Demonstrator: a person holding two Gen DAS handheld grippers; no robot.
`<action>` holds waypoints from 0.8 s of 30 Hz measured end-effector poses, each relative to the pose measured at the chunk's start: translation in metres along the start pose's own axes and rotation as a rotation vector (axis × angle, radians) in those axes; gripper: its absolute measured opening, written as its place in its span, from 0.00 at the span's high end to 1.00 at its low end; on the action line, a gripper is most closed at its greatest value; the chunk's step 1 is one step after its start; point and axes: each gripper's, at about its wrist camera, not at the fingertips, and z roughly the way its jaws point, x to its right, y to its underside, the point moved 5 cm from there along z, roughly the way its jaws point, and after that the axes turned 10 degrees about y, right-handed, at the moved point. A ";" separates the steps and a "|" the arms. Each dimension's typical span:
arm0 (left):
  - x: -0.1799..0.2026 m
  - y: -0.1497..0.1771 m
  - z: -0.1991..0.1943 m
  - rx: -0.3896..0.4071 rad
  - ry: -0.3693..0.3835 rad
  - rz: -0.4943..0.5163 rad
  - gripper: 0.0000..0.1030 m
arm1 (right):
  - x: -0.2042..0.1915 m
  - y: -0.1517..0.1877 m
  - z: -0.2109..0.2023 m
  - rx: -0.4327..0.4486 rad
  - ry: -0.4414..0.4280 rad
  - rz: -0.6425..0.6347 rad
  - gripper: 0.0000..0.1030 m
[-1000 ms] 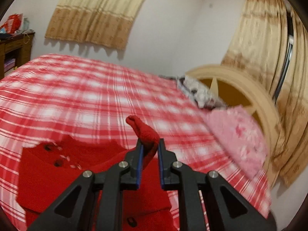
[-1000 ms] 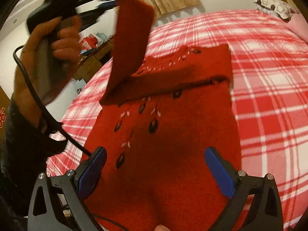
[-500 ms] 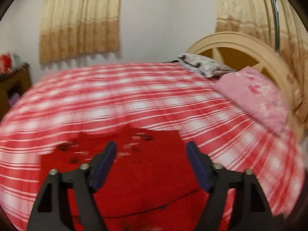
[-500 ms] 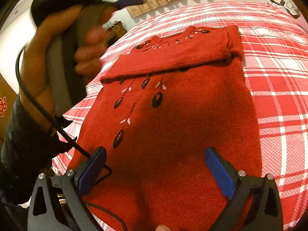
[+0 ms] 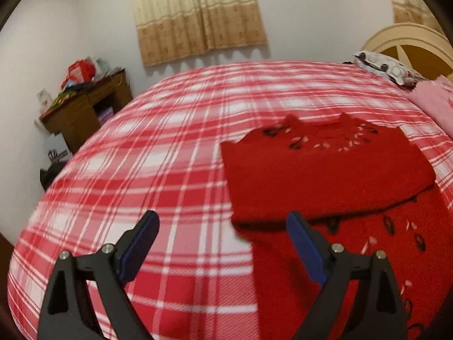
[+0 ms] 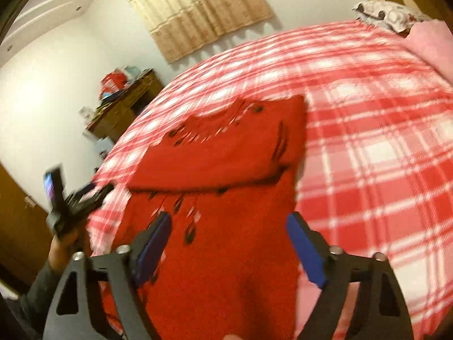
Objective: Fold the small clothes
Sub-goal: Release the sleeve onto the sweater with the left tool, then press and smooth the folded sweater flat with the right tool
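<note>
A red knit sweater [image 5: 325,175] with dark leaf embroidery lies flat on the red-and-white plaid bedspread [image 5: 170,155], its sleeve folded across the chest. My left gripper [image 5: 222,218] hangs low over the bedspread at the sweater's left edge. Its jaws are opening and hold nothing. In the right wrist view, the sweater [image 6: 226,155] fills the middle. My right gripper [image 6: 228,218] hovers above its lower body, jaws closing, and the pads do not press on the knit. The left gripper [image 6: 56,195] shows at the left, held by a hand.
A wooden desk [image 5: 85,104] piled with clutter stands past the bed's far left corner. A patterned pillow [image 5: 388,68], pink bedding [image 5: 436,102] and a curved headboard [image 5: 410,36] are at the right. A brown door [image 6: 17,212] is at the left.
The left gripper let go of the red sleeve, which now lies folded across the sweater's top. It opened wide and swung down to the left. The right gripper's jaws narrowed.
</note>
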 end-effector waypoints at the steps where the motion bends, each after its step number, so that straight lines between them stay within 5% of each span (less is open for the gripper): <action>1: -0.002 0.004 0.001 -0.005 0.008 -0.013 0.09 | 0.003 -0.010 0.008 0.004 0.020 0.008 0.33; 7: 0.000 0.017 0.013 -0.027 0.035 -0.046 0.08 | 0.007 -0.037 0.058 -0.023 0.106 -0.003 0.43; 13: 0.005 0.024 0.017 -0.044 0.061 -0.051 0.08 | 0.007 -0.037 0.102 -0.079 0.162 -0.020 0.83; 16: 0.002 0.024 0.017 -0.043 0.055 -0.057 0.08 | 0.002 -0.039 0.096 -0.043 0.187 -0.062 0.93; 20: -0.003 0.027 0.020 -0.052 0.073 -0.092 0.07 | 0.006 -0.055 0.071 0.038 0.219 -0.068 0.97; 24: -0.002 0.028 0.024 -0.066 0.092 -0.103 0.07 | 0.019 -0.057 0.078 0.000 0.250 -0.039 0.97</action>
